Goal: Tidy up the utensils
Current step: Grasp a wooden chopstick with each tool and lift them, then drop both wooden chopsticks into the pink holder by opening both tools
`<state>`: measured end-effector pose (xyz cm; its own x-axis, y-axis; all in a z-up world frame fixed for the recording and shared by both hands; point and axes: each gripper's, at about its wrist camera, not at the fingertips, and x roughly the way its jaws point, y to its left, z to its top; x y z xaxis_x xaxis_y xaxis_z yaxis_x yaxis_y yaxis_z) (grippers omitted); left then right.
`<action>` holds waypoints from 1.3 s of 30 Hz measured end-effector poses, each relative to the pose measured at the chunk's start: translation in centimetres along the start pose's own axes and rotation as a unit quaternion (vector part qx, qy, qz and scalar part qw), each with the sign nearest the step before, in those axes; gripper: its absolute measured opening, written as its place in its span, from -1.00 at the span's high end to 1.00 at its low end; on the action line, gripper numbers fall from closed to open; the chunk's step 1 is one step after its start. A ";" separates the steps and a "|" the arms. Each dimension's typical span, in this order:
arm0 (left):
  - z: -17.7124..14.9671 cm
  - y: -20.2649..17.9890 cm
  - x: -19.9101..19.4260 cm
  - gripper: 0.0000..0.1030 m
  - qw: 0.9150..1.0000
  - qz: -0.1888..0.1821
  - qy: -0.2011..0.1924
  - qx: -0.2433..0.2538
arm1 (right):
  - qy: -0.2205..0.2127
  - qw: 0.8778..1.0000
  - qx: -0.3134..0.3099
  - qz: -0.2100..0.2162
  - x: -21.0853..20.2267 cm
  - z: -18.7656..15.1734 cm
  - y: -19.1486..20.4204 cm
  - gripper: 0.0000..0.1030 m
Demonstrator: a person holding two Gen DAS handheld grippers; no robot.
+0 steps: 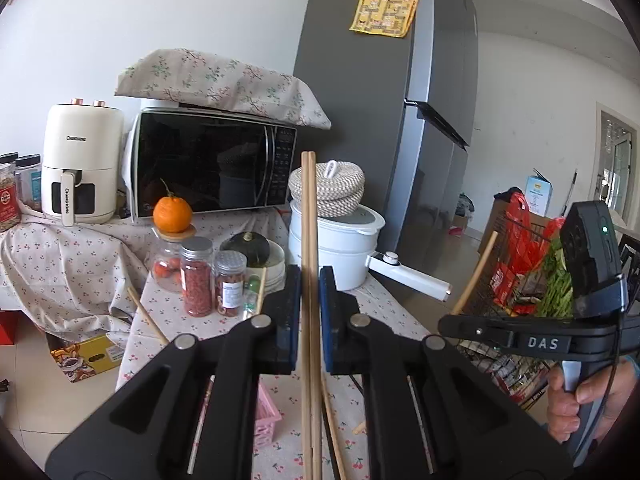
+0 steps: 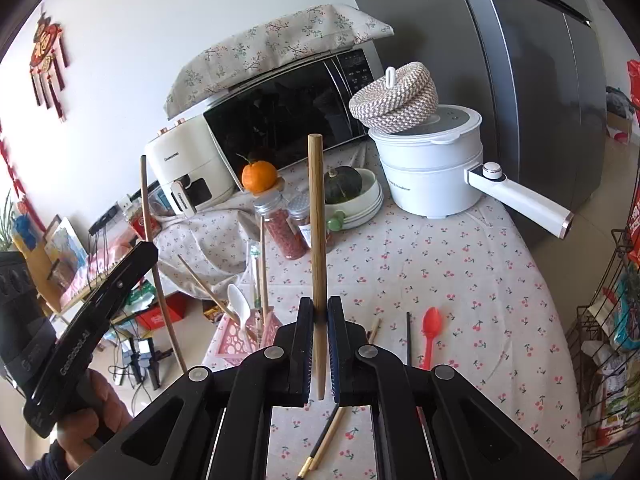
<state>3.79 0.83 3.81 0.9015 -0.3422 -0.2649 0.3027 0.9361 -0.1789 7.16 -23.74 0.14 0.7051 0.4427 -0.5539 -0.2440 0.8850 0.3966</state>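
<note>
The left hand-held gripper is clamping a pair of wooden chopsticks between its narrow jaws, the sticks rising upright past its fingertips. The right hand-held gripper is pinching a single darker chopstick, which is standing nearly upright and poking out above and below its jaws. Ahead of the right gripper and to its left, a pink basket is holding a white spoon and more chopsticks. Just to its right, a red spoon is lying on the cherry-print table. Beneath it, loose chopsticks are resting on the cloth.
</note>
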 end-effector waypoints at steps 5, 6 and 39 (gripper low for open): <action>0.3 2.4 0.8 0.80 0.997 0.051 -0.063 -0.015 | -0.009 1.000 0.000 0.018 0.4 0.5 1.0 0.87; 0.2 2.7 1.1 0.80 0.995 0.065 -0.072 -0.015 | -0.008 1.000 0.000 0.020 0.7 0.6 1.2 0.87; -3.5 6.3 3.7 -0.43 0.985 0.093 0.134 -0.065 | -0.043 0.997 0.012 0.064 3.8 2.0 4.0 0.87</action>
<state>7.93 5.20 -1.63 0.8188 -0.1918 -0.5412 0.0831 0.9722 -0.2189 10.20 -18.81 1.06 0.7241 0.5362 -0.4337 -0.3193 0.8181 0.4783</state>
